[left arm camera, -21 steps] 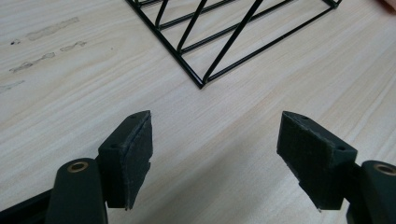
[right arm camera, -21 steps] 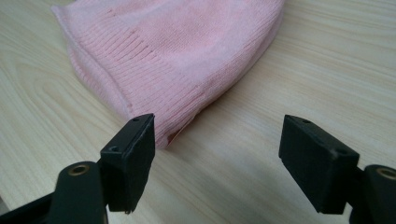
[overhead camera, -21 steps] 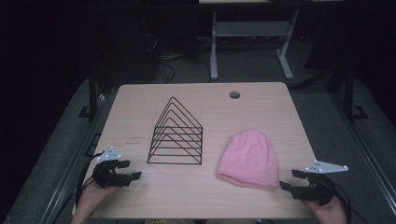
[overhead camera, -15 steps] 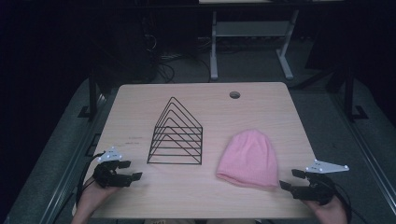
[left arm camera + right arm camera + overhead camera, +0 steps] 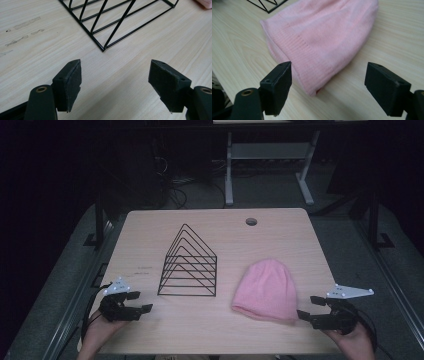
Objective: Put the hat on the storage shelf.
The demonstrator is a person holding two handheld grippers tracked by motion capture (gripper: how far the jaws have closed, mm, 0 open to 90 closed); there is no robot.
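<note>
The pink knit hat [image 5: 266,290] lies flat on the counter [image 5: 150,232] toward its near right corner, its ribbed brim facing the near edge and its crown toward the far edge. It is untouched and ungripped. In the right gripper view the brim's corner [image 5: 312,87] sits just ahead of the pads and between their lines, but neither pad contacts the fabric.

The right hand-held gripper [image 5: 306,315] rests at the near right corner, just beside the brim, jaws spread wide and empty. The black wire rack [image 5: 188,262] stands upright near the middle of the counter, well apart from the hat, with nothing hung or laid on it. The left hand-held gripper [image 5: 142,302] sits at the near left edge, jaws likewise spread and empty, pointed at the rack's near corner [image 5: 103,49] without reaching it.

Assessment: work has barely opened. No grasp is made and nothing looks placed. The grasp on the hat appears imminent; lifting, carrying and any placing, probably at the rack, all remain.
</note>
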